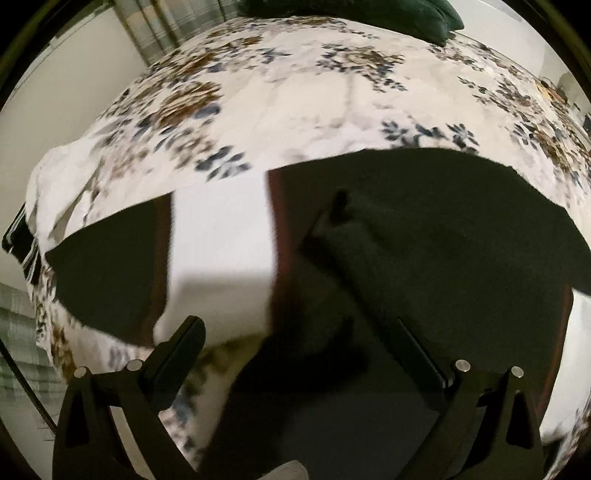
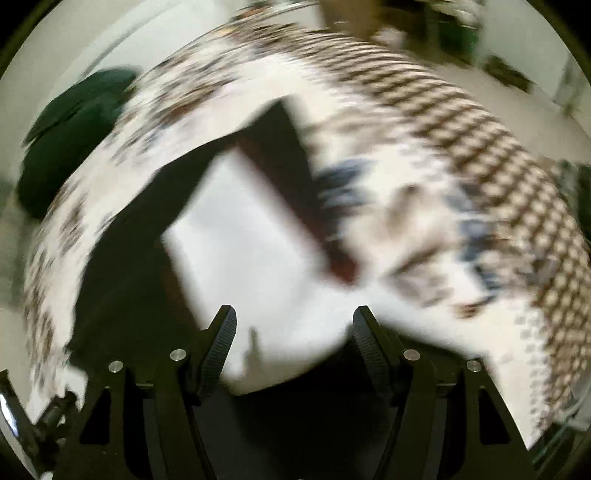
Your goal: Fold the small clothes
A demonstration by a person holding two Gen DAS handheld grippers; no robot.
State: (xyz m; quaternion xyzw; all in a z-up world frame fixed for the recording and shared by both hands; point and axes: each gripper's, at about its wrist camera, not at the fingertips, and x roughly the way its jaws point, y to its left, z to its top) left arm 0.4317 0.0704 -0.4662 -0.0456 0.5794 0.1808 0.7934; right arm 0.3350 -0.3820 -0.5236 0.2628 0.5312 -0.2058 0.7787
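Nearest you, your left gripper (image 1: 297,330) has its jaws spread wide over the garment (image 1: 424,236), a black-and-white piece lying flat on the floral bedspread (image 1: 303,92), and your right gripper (image 2: 293,325) is likewise parted with nothing between its pads, above the garment's white panel. Past the left gripper the cloth runs from 9 to 3 o'clock. Farthest off, a dark green pillow (image 1: 436,16) lies at 1 o'clock in the left view.

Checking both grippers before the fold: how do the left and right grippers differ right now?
The left gripper has its fingers spread wide over the black-and-white garment; the right gripper is open less wide. The left view is fairly sharp; the right view is motion-blurred. Both are open, holding nothing, above the floral bedspread.
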